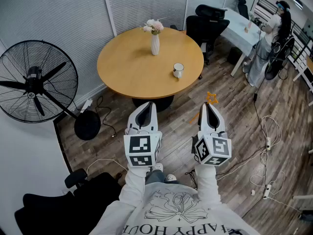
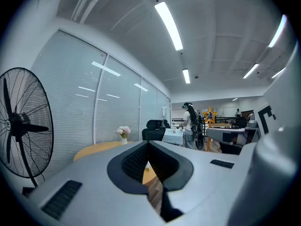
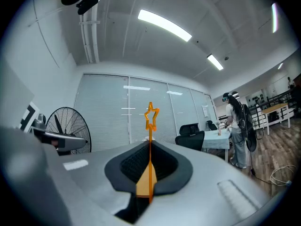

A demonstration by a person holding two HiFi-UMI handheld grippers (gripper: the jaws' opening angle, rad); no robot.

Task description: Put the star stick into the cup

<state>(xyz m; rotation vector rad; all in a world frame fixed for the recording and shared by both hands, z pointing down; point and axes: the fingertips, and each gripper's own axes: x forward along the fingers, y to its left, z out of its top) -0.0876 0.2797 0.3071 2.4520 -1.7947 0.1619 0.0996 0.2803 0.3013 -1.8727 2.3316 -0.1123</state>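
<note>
The orange star stick is held upright in my right gripper, whose jaws are shut on its shaft. In the right gripper view the stick rises from between the pads, star on top. The white cup stands on the right side of the round wooden table, ahead and to the left of that gripper. My left gripper hovers beside the right one over the floor near the table's front edge, shut and with nothing in it. From the left gripper view, the star shows to the right.
A white vase with flowers stands at the table's far middle. A black floor fan stands to the left, office chairs behind the table, and a person at a desk far right. Cables lie on the floor.
</note>
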